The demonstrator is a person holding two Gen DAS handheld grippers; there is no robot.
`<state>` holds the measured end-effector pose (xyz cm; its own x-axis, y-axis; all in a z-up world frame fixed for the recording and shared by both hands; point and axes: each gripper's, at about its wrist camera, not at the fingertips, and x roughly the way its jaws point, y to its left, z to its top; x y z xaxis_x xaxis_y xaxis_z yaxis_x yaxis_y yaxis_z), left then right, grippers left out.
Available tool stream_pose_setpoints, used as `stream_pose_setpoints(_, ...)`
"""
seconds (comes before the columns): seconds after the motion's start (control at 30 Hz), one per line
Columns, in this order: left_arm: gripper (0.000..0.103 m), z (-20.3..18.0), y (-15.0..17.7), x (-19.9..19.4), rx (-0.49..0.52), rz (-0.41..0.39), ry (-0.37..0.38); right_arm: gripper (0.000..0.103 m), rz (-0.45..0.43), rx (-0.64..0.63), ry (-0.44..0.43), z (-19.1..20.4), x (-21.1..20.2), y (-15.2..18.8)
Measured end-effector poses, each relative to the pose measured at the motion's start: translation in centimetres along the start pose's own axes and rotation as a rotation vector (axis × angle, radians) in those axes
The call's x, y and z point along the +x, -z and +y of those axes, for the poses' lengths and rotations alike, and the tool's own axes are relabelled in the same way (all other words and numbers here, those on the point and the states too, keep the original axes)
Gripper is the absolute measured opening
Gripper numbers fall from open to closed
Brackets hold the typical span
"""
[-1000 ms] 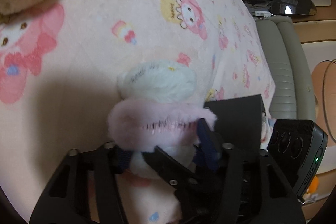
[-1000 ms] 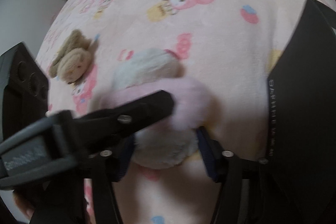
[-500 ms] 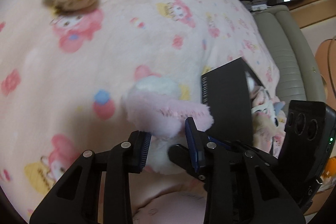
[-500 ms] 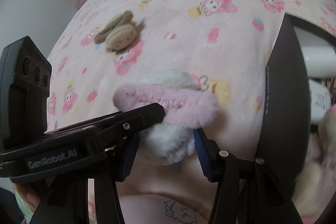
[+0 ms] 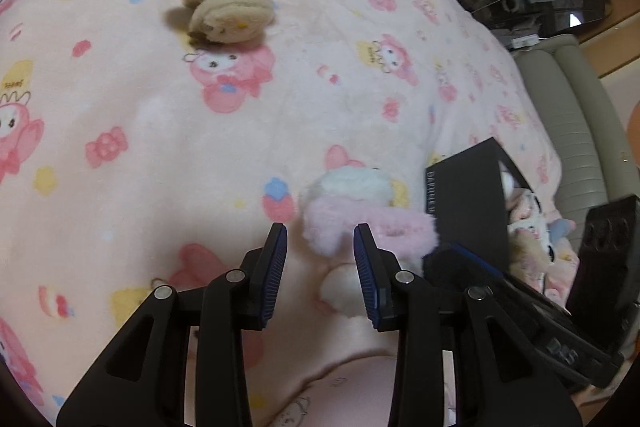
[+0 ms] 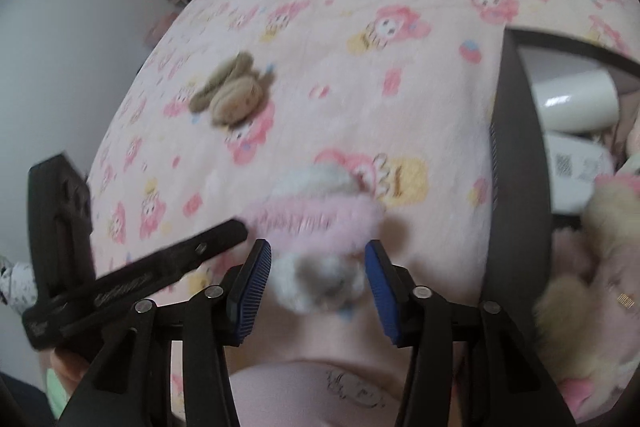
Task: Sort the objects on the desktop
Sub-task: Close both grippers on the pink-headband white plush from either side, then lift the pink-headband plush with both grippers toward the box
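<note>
The right gripper (image 6: 318,269) has its jaws closing around the white fluffy end of a pink-and-white plush clip (image 6: 316,227); whether the blue pads (image 6: 252,279) press it cannot be told. The clip's pink bar runs crosswise, just beyond the fingertips. The left gripper (image 5: 320,259) stands apart and empty, the pink bar just past its right pad. Beside the clip stands a black box (image 5: 468,203). Farther off, a tan plush clip (image 5: 224,7) lies on the pink blanket (image 5: 160,147).

Black box (image 5: 466,211) edge: pale lettering, starts "DARIHE", rest unreadable.
Right gripper's arm (image 5: 568,351), left wrist view: embossed logo, illegible.
White item (image 6: 576,171) in box: black code marks, blurred.
</note>
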<state>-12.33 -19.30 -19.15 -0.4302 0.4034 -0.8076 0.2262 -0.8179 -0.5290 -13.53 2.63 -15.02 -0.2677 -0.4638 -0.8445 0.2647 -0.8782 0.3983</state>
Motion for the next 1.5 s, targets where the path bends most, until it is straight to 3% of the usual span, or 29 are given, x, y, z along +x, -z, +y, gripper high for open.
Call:
stream_pose_setpoints(0.03, 0.034, -0.3, 0.0, 0.3, -0.003, 0.005, 0.018, 0.038, -0.008, -0.005, 0.019, 0.1, 0.1, -0.2)
stream_pose_setpoints(0.1, 0.048, -0.1, -0.3, 1.6, -0.039, 0.041, 0.091, 0.037, -0.012, -0.009, 0.071, 0.2, 0.6, -0.2)
stream_pose_setpoints(0.17, 0.050, 0.8, -0.6, 3.5, -0.107, 0.091, 0.135, 0.037, 0.018, 0.000, 0.076, -0.1, 1.7, 0.0)
stream_pose_setpoints(0.23, 0.044, 1.6, -0.8, 5.0, -0.154, 0.110, 0.135, 0.037, 0.069, 0.031, 0.063, -0.8, 3.3, 0.5)
stream_pose_setpoints(0.27, 0.030, 1.7, -0.8, 5.3, -0.162, 0.112, 0.140, 0.037, 0.083, 0.043, 0.054, -1.1, 3.9, 0.7)
stream_pose_setpoints(0.33, 0.024, 1.5, -0.8, 4.7, -0.164, 0.097, 0.165, 0.035, 0.077, 0.022, 0.065, -0.8, 4.3, 0.9)
stream_pose_setpoints(0.43, 0.019, -0.3, -0.9, 1.7, -0.079, 0.006, 0.089, 0.034, 0.053, -0.006, 0.014, -0.2, 3.7, 0.7)
stream_pose_setpoints(0.47, 0.011, -1.0, -0.9, 0.2, -0.048, -0.026, 0.081, 0.034, 0.054, -0.016, -0.019, 0.0, 3.5, 0.5)
stream_pose_setpoints(0.53, 0.012, -2.4, -1.0, -2.5, 0.009, -0.068, 0.081, 0.033, 0.072, -0.029, -0.106, 0.7, 3.5, 0.3)
stream_pose_setpoints(0.6, 0.013, -3.8, -0.9, -4.1, 0.094, -0.102, 0.004, 0.033, 0.124, -0.075, -0.195, 2.3, 4.1, 0.8)
stream_pose_setpoints(0.67, 0.013, -4.5, -1.1, -3.9, 0.150, -0.090, -0.043, 0.033, 0.140, -0.133, -0.155, 3.6, 4.6, 1.5)
stream_pose_setpoints(0.73, 0.013, -3.8, -1.3, -2.2, 0.129, -0.028, -0.047, 0.033, 0.157, -0.141, -0.089, 3.9, 5.1, 1.9)
stream_pose_setpoints(0.83, 0.015, -3.3, -0.3, -0.2, 0.104, 0.030, 0.010, 0.033, 0.140, -0.050, -0.060, 1.8, 4.6, 1.4)
stream_pose_setpoints(0.93, 0.021, -3.3, 0.3, 0.8, 0.079, 0.062, 0.071, 0.033, 0.087, -0.012, 0.055, -0.2, 3.1, 0.6)
stream_pose_setpoints(1.0, 0.031, -3.2, 0.5, 1.3, 0.049, 0.104, 0.172, 0.033, 0.032, -0.031, 0.137, -0.5, 1.9, 0.3)
stream_pose_setpoints(1.03, 0.031, -3.1, 0.6, 1.3, 0.026, 0.120, 0.230, 0.034, 0.016, -0.037, 0.132, -0.6, 1.5, 0.1)
stream_pose_setpoints(1.13, 0.043, -2.2, 0.4, -0.4, -0.022, 0.062, 0.382, 0.034, -0.033, -0.018, 0.112, -0.7, 0.5, -0.3)
stream_pose_setpoints(1.2, 0.046, -1.2, 0.3, -1.6, -0.051, 0.008, 0.427, 0.034, -0.049, -0.017, 0.083, -0.5, 0.3, -0.4)
stream_pose_setpoints(1.27, 0.046, 0.0, 0.2, -2.1, -0.084, -0.028, 0.366, 0.034, -0.059, -0.021, 0.093, -0.3, 0.7, -0.4)
stream_pose_setpoints(1.37, 0.046, 1.4, 0.3, -0.7, -0.113, -0.010, 0.232, 0.034, 0.021, -0.019, 0.069, -0.5, 2.5, 0.0)
stream_pose_setpoints(1.43, 0.049, 2.0, 0.6, 0.9, -0.134, 0.025, 0.223, 0.035, 0.090, -0.002, 0.075, -1.0, 4.0, 0.7)
stream_pose_setpoints(1.5, 0.049, 2.2, 0.9, 2.1, -0.157, 0.059, 0.225, 0.035, 0.099, -0.059, 0.146, -0.2, 4.7, 1.2)
